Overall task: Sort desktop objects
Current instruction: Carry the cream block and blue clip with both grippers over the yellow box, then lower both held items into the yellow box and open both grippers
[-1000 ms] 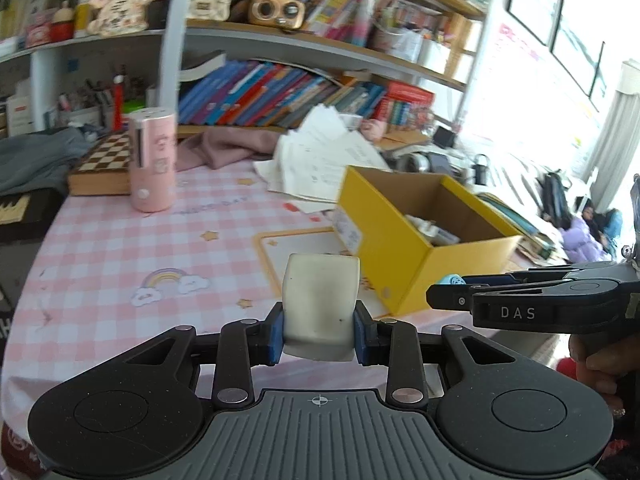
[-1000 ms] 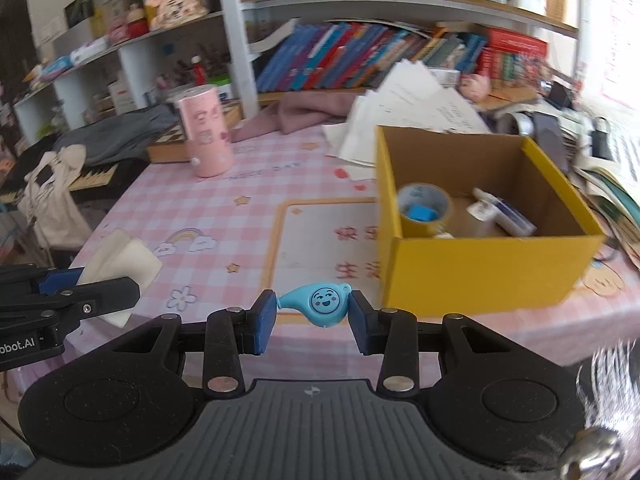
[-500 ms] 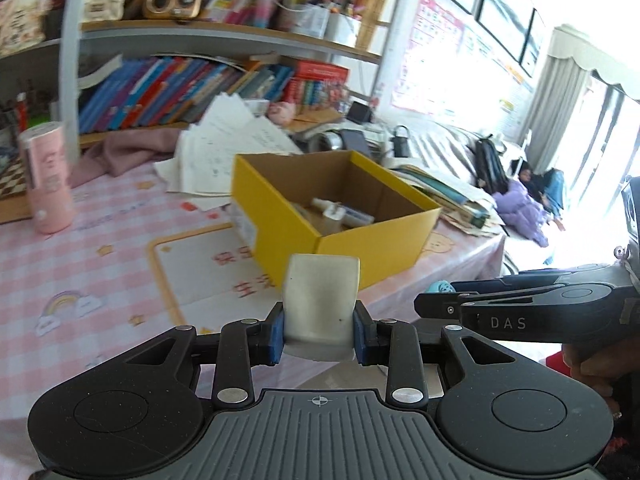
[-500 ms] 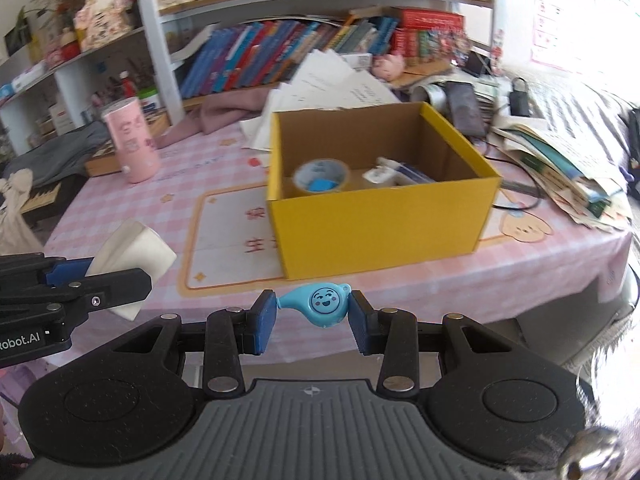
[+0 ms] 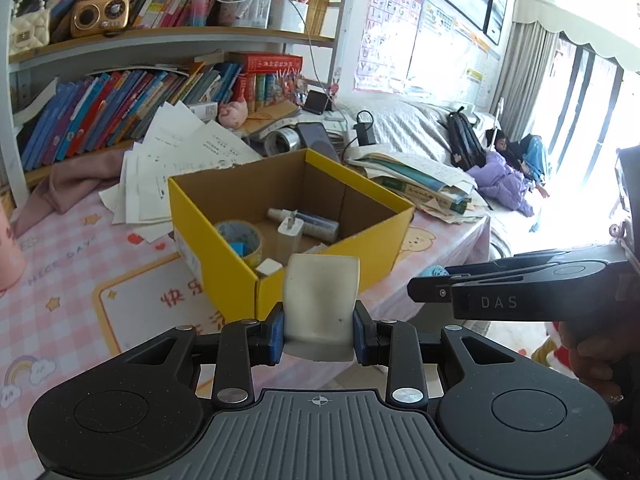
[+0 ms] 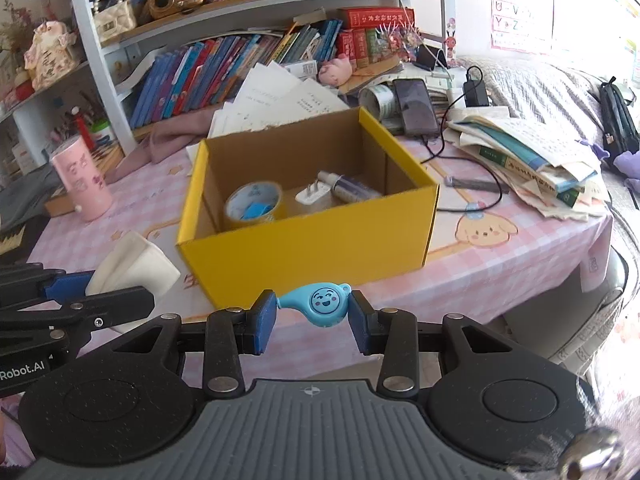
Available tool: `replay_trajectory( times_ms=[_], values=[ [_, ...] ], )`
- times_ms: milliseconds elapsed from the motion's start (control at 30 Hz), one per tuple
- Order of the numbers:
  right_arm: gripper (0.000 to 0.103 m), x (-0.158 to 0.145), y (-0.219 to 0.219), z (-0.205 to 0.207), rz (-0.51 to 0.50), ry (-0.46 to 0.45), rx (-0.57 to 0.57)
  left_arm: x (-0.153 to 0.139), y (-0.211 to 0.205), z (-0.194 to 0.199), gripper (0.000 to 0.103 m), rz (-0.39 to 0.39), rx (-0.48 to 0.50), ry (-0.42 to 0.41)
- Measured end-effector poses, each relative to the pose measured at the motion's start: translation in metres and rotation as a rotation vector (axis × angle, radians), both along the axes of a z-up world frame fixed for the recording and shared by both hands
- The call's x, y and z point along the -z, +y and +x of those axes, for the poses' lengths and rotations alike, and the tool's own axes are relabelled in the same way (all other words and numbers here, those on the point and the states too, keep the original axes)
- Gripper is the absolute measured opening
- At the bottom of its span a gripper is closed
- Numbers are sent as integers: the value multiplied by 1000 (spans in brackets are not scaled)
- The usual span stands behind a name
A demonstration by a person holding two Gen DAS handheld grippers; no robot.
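Before yellow box (image 6: 304, 248), both grippers had swung rightward since earlier frame (box now centred). Left gripper (image 5: 319, 330) clamped white pad (image 5: 320, 304); right gripper (image 6: 312, 322) clamped blue whistle (image 6: 316, 304).

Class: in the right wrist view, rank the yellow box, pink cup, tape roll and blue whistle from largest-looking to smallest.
1. yellow box
2. pink cup
3. tape roll and blue whistle look alike; the whistle sits far nearer the camera, so unranked.

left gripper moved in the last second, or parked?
Yes. The left gripper, shut on its white block, swung right: the yellow box slid from view's right to centre, and the pink cup reached the left edge.
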State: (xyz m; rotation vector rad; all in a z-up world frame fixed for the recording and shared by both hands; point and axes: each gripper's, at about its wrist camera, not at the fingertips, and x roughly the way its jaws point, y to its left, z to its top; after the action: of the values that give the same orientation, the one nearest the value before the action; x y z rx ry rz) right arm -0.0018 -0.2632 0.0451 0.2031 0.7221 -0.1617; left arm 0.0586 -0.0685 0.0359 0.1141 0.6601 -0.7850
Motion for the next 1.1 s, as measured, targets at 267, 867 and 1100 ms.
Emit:
replay_trajectory(
  times_ms=[267,867,1100],
  values=[
    [37,-8,-27,46,-34,-58,-66,-4,-31,31,31,18,-30,-48],
    [37,28,-82,178,-33,168,-367,35,-109,110,31,170,-171,67],
    [37,55,-78,205,-43,287,-473,51,-122,122,31,228,-188,143]
  ],
)
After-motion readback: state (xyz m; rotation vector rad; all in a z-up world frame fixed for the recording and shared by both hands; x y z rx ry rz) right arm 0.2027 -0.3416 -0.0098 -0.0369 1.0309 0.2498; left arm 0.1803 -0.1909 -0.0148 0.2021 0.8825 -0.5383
